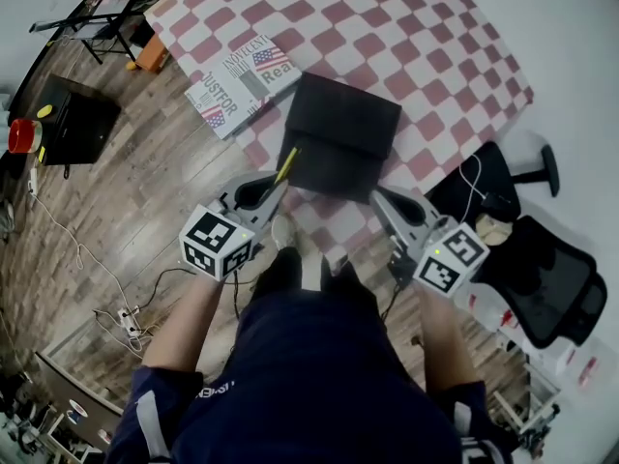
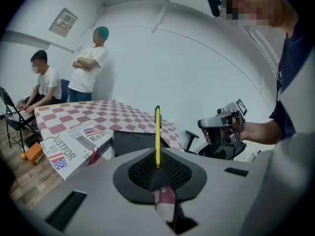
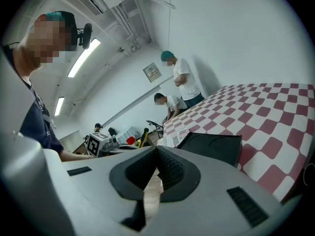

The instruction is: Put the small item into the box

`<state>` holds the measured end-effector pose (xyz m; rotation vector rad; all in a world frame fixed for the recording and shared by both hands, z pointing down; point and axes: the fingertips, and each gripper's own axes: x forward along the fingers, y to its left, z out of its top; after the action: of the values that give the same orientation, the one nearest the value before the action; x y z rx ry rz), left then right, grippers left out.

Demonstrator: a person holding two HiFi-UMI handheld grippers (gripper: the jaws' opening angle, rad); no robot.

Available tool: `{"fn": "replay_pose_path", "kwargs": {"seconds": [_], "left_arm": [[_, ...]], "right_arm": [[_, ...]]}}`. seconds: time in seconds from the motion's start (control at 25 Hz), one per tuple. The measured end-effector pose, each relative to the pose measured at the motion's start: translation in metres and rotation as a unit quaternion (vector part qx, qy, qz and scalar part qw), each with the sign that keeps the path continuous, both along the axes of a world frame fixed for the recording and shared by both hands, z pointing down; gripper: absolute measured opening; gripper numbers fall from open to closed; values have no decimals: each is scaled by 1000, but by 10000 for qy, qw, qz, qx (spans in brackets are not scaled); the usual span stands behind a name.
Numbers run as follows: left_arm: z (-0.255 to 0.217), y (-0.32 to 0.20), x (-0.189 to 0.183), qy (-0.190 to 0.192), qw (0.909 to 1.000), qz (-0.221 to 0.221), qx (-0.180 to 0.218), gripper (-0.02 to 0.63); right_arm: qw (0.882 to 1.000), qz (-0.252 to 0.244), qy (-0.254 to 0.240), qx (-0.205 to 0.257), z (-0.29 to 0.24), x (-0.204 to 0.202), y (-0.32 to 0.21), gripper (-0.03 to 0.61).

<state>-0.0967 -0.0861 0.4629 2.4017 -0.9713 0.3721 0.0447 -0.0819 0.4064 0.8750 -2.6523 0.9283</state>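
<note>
Low in the head view, the left tool (image 1: 274, 193) is clenched on a thin yellow stick (image 1: 286, 165), at the near edge of the flat black box (image 1: 340, 133) on the checkered table (image 1: 426, 56). The right tool (image 1: 379, 199) is closed and empty. The carrying step seems to be in hand; next the stick must go over the box and be let go. Farther, to the upper left, a newspaper-print sheet (image 1: 242, 83) reads "JUST FOR" and "Real".

The box (image 1: 340, 133) looks matt black and smooth. Under it lies a checked cloth (image 1: 387, 37), soft-looking; at its nine o'clock, grainy wooden floor (image 1: 126, 191). The thin yellow item (image 1: 286, 165) shines like glossy plastic.
</note>
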Motion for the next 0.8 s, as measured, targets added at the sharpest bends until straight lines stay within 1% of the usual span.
{"fn": "replay_pose_path", "kwargs": {"seconds": [0.12, 0.2, 0.32, 0.4, 0.56, 0.8], "left_arm": [[21, -7, 7, -339, 9993, 37, -131, 46], [36, -12, 10, -694, 9974, 88, -182, 46], [59, -19, 15, -1209, 9918, 202, -353, 46], [77, -20, 19, -1481, 9868, 318, -568, 46], [106, -17, 24, -2020, 9724, 601, -1005, 46], [132, -17, 22, -2811, 9461, 916, -1323, 46]], "right_arm": [[9999, -77, -36, -120, 9, 12, -8, 17], [9997, -137, -55, -201, 16, 19, -12, 17], [9993, -187, -71, -312, 28, 31, -19, 17], [9990, -198, -93, -385, 35, 39, -23, 17], [9984, -238, -136, -488, 47, 52, -28, 17], [9973, -223, -242, -656, 63, 69, -31, 17]]}}
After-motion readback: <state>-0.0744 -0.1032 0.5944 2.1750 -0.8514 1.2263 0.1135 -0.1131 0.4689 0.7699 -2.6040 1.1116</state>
